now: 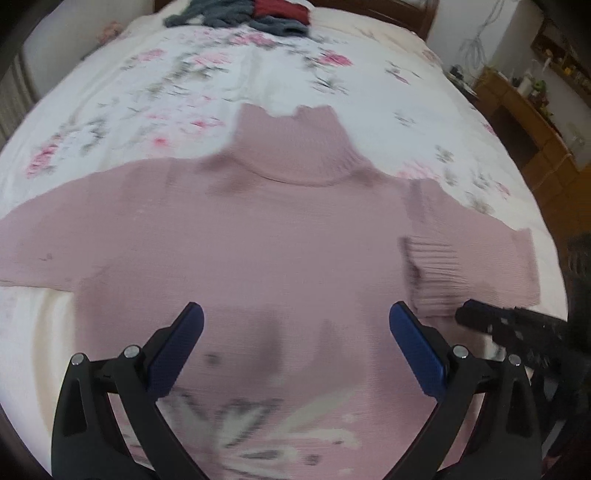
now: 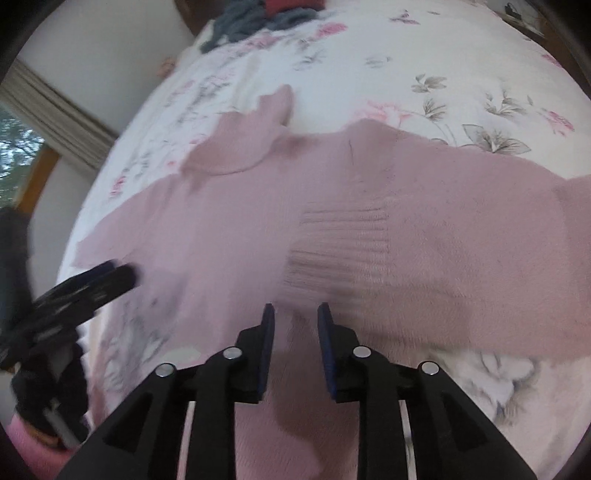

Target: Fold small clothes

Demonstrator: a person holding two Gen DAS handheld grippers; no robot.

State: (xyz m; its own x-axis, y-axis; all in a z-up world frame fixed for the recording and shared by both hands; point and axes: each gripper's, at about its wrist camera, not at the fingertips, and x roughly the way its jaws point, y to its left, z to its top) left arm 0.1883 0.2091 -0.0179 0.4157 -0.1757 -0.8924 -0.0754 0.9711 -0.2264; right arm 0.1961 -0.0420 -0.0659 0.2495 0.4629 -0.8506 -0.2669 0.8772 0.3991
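1. Pink sweater (image 1: 258,236) flat on bed (image 1: 184,85), right cuff (image 2: 332,251) folded inward.
2. Left gripper (image 1: 295,332) fingers wide apart, empty; right gripper (image 2: 295,314) narrow gap, nothing held.
3. Next: fold left sleeve (image 1: 48,240) in w/ equal overlap, edges parallel.

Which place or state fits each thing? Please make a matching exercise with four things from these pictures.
Things:
1. pink sweater
2. grey and red clothes
3. left claw
4. ribbed cuff

Places or states:
A. heaped at the far end of the bed
B. jaws wide apart over the sweater's lower body
C. folded in onto the sweater's body
D. spread flat on the floral bedcover

Pairs: 1-D, 2-A, 3-B, 4-C
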